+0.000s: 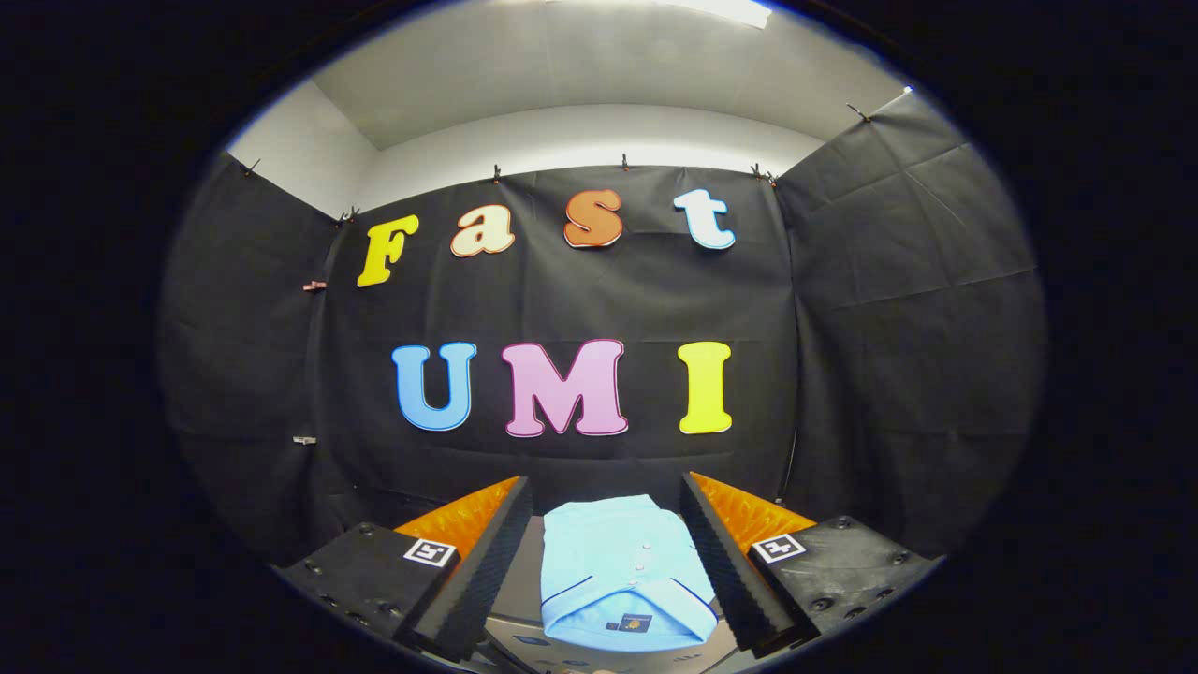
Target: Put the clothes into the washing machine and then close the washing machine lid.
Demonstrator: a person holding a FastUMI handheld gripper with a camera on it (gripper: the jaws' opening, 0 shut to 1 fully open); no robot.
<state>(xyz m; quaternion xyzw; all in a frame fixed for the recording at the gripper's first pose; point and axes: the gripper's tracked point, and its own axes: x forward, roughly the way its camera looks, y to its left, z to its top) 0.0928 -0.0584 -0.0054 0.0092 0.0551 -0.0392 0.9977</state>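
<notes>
A folded light-blue polo shirt (pixel 613 571) lies flat on a grey surface (pixel 520 594), its collar and small label toward me and its buttons running up the middle. My gripper (pixel 606 496) is open, with one finger on each side of the shirt. The fingers (pixel 487 562) stand apart from the cloth and do not press on it. The shirt's far edge lies just short of the fingertips.
The black cloth booth wall rises close behind the grey surface and wraps around both sides. Above it are a pale wall and ceiling with a light.
</notes>
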